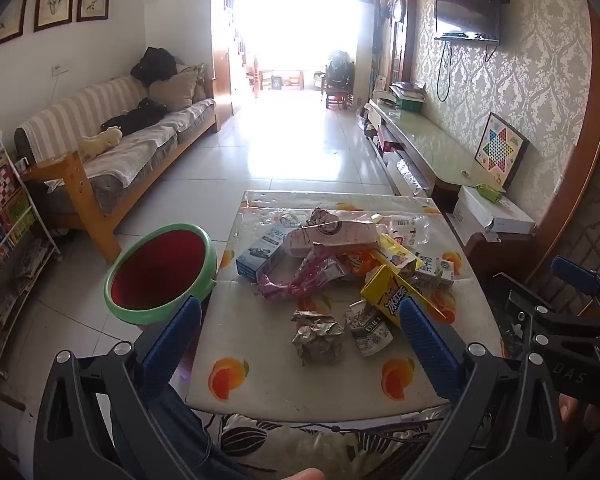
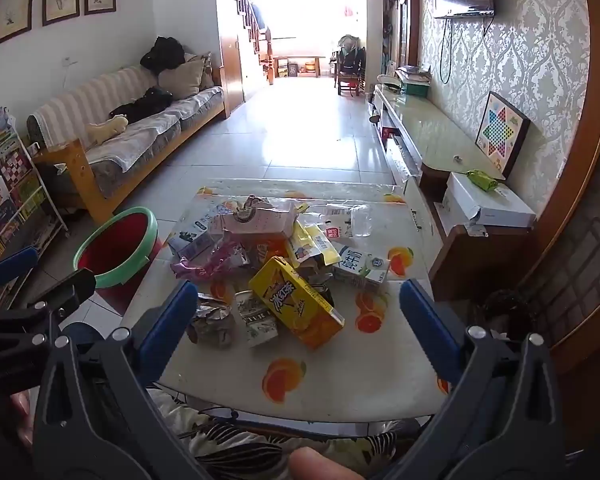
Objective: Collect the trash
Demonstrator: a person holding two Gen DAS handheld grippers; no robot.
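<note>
A pile of trash lies on a small table [image 1: 260, 380] with an orange-print cover: a yellow drink carton [image 1: 392, 294] [image 2: 296, 308], a crumpled foil wad [image 1: 318, 336] [image 2: 212, 322], a crushed paper cup [image 1: 370, 330] [image 2: 258, 318], a pink wrapper [image 1: 300, 276] [image 2: 208, 264], and a milk carton [image 2: 362, 266]. A red bin with a green rim [image 1: 160, 272] [image 2: 116, 248] stands on the floor at the table's left. My left gripper [image 1: 300, 344] is open and empty over the table's near edge. My right gripper [image 2: 298, 320] is open and empty, just short of the pile.
A striped sofa [image 1: 112, 140] runs along the left wall, with a book rack [image 1: 4, 232] nearer. A long TV cabinet [image 1: 432, 148] and white boxes [image 1: 492, 212] line the right. Tiled floor [image 1: 292, 140] stretches ahead.
</note>
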